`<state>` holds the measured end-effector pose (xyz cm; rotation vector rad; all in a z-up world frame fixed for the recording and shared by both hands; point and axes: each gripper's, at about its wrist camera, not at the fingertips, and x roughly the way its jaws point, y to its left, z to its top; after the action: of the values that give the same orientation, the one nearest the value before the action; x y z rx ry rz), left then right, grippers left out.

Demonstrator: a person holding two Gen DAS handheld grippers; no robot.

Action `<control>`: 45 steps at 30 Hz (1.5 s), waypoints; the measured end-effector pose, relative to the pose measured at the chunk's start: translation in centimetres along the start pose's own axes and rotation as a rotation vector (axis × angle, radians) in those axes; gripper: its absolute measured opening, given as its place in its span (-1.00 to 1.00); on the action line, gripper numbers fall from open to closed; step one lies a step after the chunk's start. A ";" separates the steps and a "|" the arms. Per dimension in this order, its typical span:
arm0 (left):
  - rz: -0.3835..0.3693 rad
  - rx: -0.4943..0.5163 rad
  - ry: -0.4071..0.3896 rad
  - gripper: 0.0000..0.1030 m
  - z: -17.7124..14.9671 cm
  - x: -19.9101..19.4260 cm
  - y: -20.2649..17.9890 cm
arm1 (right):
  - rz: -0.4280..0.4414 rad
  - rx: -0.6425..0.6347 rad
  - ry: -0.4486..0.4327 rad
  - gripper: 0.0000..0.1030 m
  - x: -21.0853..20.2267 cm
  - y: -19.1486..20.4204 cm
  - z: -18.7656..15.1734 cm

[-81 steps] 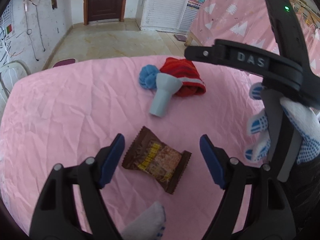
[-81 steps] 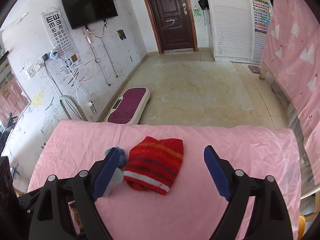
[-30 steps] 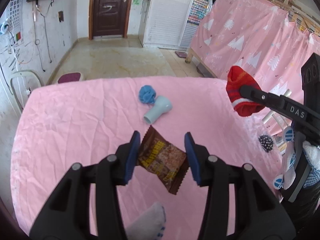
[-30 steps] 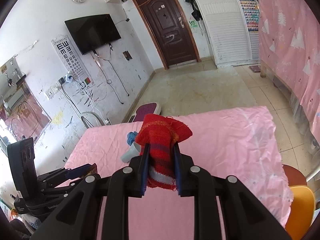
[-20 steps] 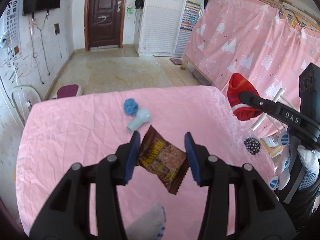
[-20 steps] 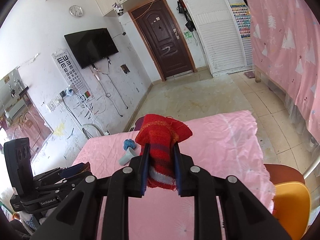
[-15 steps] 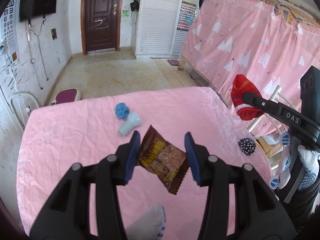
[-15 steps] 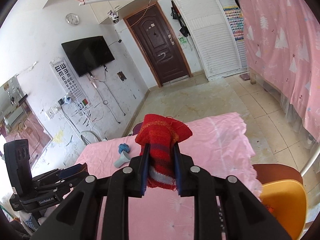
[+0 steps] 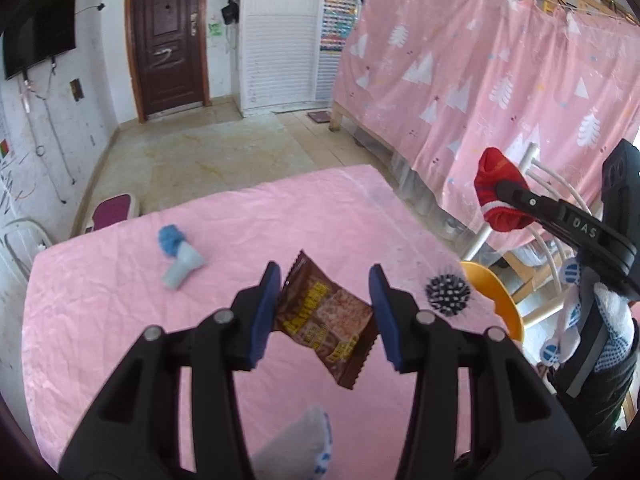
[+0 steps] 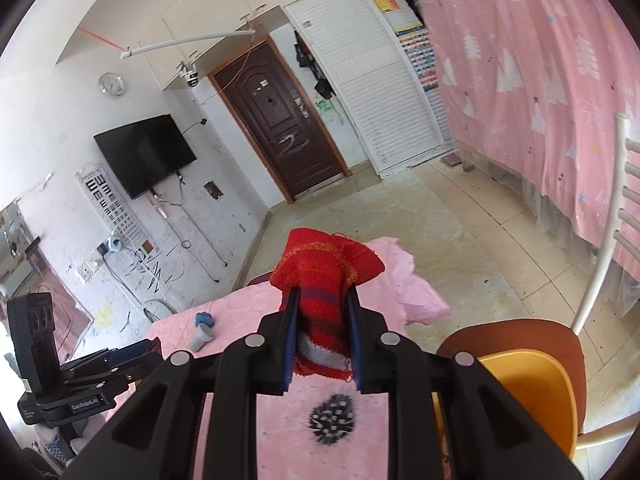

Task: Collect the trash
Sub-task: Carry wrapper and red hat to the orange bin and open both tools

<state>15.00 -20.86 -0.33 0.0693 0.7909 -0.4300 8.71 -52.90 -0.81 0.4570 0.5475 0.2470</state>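
Note:
My left gripper [image 9: 325, 309] is shut on a brown snack wrapper [image 9: 326, 320] and holds it above the pink table [image 9: 100, 300]. My right gripper [image 10: 321, 332] is shut on a red knitted hat [image 10: 322, 276], raised past the table's right edge; the hat also shows in the left wrist view [image 9: 498, 196]. A pale blue cone-shaped piece [image 9: 182, 270] lies on the table beside a blue yarn ball [image 9: 171, 240]. A black spiky ball [image 9: 447, 290] lies near the right edge, also in the right wrist view [image 10: 332, 420].
An orange bin [image 10: 532, 392] stands beside the table's right edge, with a white chair frame [image 10: 600, 248] behind it. Pink curtains [image 9: 480, 80] hang on the right. A door [image 9: 168, 36] and bare floor lie beyond the table.
Both grippers closed on their items and lifted: left took the wrapper, right took the red hat. Both rose and pulled back; the right one swung out over the table's right edge.

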 end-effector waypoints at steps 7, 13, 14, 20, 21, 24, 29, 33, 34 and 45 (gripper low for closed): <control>-0.060 0.058 0.028 -0.15 0.7 1.4 -3.8 | -0.037 0.043 -0.009 -0.78 -2.0 -4.2 -0.5; -0.107 0.097 0.055 -0.15 1.1 2.3 -6.8 | -0.089 0.048 0.001 -0.78 -3.2 -7.2 -0.7; -0.114 0.105 0.057 -0.15 1.4 2.4 -7.3 | -0.097 0.049 0.006 -0.78 -3.3 -7.7 -0.8; -0.150 0.151 0.048 -0.15 2.4 3.1 -10.8 | -0.104 0.063 0.024 -0.78 -3.4 -9.1 -1.7; -0.155 0.163 0.049 -0.15 2.6 3.3 -11.5 | -0.103 0.065 0.026 -0.77 -3.3 -9.2 -1.8; -0.169 0.198 0.056 -0.15 2.8 3.9 -13.7 | -0.101 0.066 0.040 -0.77 -3.2 -9.8 -1.9; -0.187 0.240 0.067 -0.15 3.1 4.8 -16.2 | -0.097 0.086 0.050 -0.77 -3.3 -11.0 -2.1; -0.204 0.268 0.082 -0.15 3.1 5.6 -17.9 | -0.076 0.110 0.065 -0.74 -3.3 -11.5 -2.1; -0.205 0.271 0.086 -0.15 3.1 5.8 -18.2 | -0.072 0.112 0.068 -0.71 -3.2 -11.7 -2.1; -0.226 0.282 0.140 -0.15 2.6 7.8 -19.5 | -0.070 0.161 0.039 -0.49 -4.2 -13.0 -1.8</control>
<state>13.82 -41.96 -2.06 0.2765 0.8752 -0.7561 5.62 -65.04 -6.57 0.5892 0.6228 0.1452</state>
